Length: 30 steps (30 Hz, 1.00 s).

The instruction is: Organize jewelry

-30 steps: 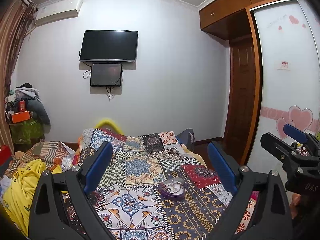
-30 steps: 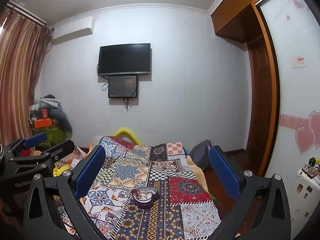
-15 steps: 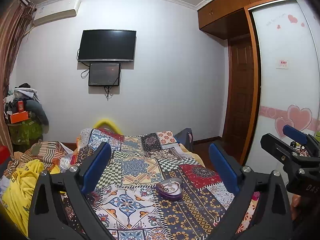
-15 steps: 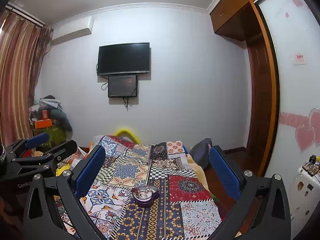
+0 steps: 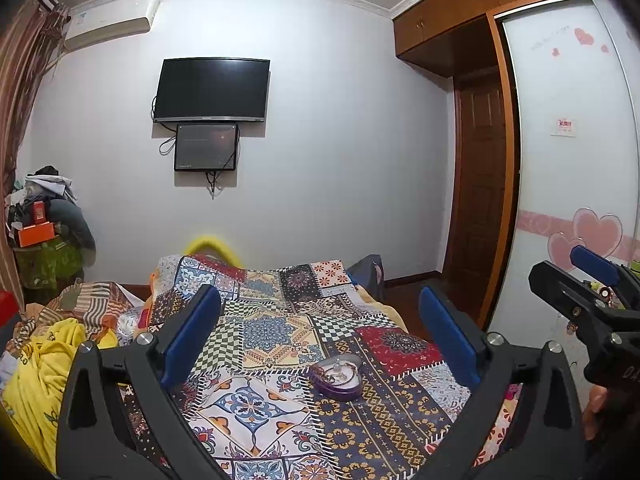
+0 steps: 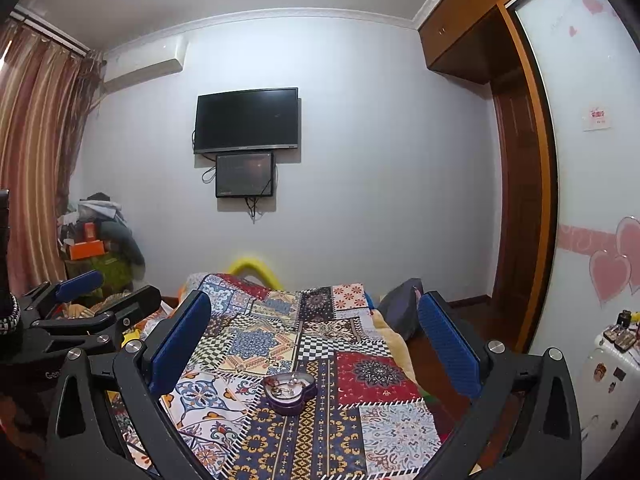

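Note:
A purple heart-shaped jewelry box (image 5: 337, 376) sits open on the patchwork bedspread (image 5: 256, 360), with rings and chains inside. It also shows in the right wrist view (image 6: 290, 390). My left gripper (image 5: 320, 328) is open and empty, held above and short of the box. My right gripper (image 6: 316, 336) is open and empty, also above the bed. Each gripper shows in the other's view: the right gripper (image 5: 588, 280) at the right edge, the left gripper (image 6: 88, 300) at the left edge.
The bedspread (image 6: 360, 420) covers the bed. Yellow and striped bedding (image 5: 44, 360) is heaped at the left. A cluttered stand (image 5: 44, 240) is in the far left corner. A wardrobe with heart stickers (image 5: 580, 200) is on the right. A white case with small items (image 6: 612, 356) stands at the right.
Both views have shifted only slightly; the box sits a little lower and nearer in the left wrist view. Both grippers stay open and empty.

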Motion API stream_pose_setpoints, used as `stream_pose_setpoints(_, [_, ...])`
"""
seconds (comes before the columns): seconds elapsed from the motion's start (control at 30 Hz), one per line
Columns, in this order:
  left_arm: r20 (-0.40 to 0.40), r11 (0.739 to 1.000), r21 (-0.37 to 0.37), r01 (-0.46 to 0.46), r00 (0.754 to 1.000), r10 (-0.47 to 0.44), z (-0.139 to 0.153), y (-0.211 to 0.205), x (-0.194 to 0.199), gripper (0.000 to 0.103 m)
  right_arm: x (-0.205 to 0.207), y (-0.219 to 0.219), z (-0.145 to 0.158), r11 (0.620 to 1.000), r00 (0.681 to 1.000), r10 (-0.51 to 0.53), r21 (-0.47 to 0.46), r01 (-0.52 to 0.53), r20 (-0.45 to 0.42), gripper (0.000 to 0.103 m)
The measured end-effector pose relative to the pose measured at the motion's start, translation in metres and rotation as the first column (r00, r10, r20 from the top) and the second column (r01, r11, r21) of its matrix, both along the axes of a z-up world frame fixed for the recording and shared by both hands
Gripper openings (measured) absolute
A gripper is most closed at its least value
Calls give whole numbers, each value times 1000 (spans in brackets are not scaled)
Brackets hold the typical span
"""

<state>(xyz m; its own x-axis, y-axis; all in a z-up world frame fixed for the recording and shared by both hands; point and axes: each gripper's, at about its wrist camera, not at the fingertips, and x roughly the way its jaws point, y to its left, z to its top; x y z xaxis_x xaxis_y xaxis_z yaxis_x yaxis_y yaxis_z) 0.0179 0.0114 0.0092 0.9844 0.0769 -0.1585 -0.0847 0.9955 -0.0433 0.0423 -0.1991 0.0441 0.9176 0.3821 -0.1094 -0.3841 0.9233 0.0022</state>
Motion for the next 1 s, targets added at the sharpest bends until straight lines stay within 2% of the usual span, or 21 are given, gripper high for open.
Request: stream_pose_setpoints(1.0, [-10,999,-35,27,1000,-27,-3,3,3,103,5,-2,-2,1000,1000,-12,13,12,-17,103])
